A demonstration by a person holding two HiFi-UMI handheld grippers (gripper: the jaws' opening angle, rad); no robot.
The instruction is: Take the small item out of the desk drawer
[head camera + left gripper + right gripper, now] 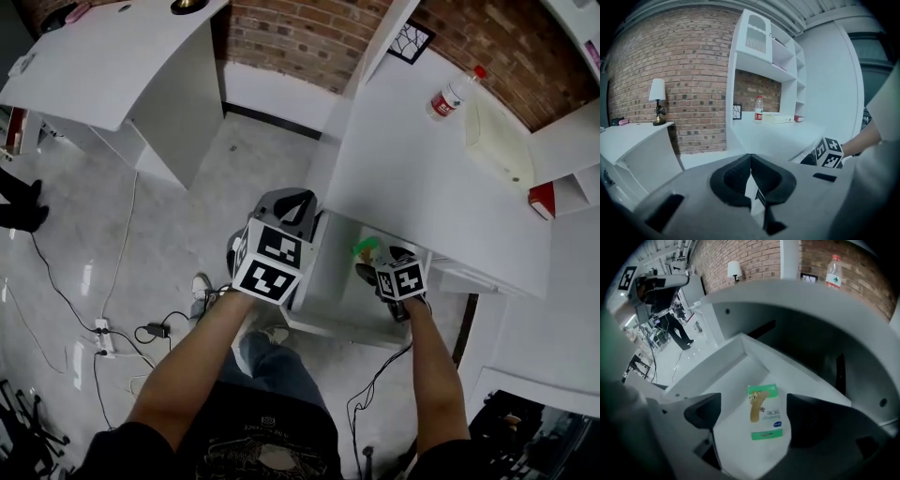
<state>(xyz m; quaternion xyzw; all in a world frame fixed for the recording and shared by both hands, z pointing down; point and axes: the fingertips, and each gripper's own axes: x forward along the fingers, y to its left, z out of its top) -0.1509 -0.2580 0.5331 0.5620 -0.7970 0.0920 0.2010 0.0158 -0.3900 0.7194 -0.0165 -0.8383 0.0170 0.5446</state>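
The white table's (422, 187) open drawer (740, 376) holds a flat green-and-white packet (765, 412); the right tool (757, 416), spread above it, should clamp next, left tool (751, 165) closed.

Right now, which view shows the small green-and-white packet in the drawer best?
The right gripper view: the packet lies flat on the drawer floor between the open jaws, print facing the camera. The head view shows only a green bit of it. The left gripper view does not show it.
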